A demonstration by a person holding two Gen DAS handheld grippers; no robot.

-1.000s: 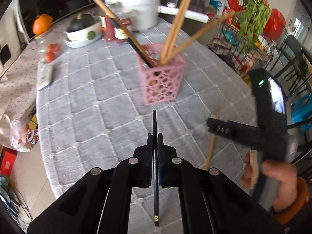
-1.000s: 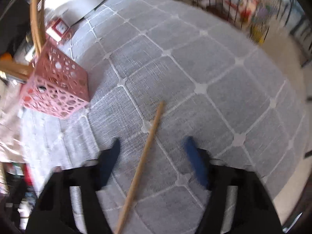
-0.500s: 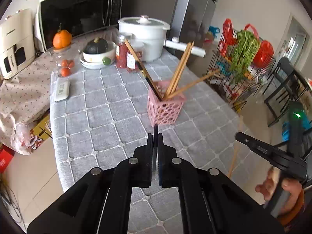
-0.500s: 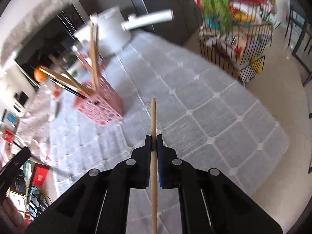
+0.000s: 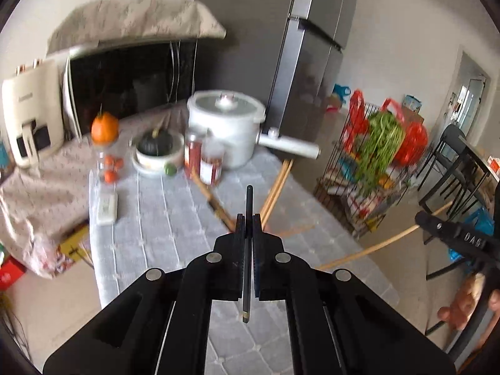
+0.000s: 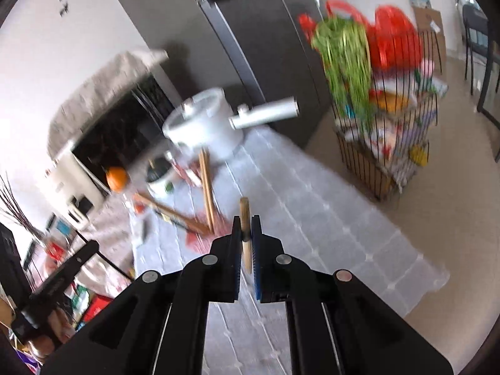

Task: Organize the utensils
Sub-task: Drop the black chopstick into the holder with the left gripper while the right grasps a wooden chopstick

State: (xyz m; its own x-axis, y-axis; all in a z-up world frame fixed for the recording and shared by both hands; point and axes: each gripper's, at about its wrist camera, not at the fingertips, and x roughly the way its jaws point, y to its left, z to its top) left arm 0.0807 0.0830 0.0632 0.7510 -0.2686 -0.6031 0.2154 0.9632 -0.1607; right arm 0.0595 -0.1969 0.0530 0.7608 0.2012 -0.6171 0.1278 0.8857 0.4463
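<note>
Above the table (image 5: 175,218), the left gripper (image 5: 248,218) is pinching a black chopstick (image 5: 248,200); the right gripper (image 6: 246,222) is pinching a wooden chopstick (image 6: 244,215). More chopsticks (image 6: 206,181) are standing in the pink basket (image 6: 200,242) just ahead; both views are blurring.

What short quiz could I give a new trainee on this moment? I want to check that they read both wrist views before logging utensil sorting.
1. True or false: the left gripper is shut on a black chopstick.
2. What does the right gripper hold? A) a spoon B) a wooden chopstick C) nothing
3. Fill in: behind the chopsticks standing on the table, a white ___ with a long handle sits by the jars.

Key: 1 true. 2 B. 3 pot.
</note>
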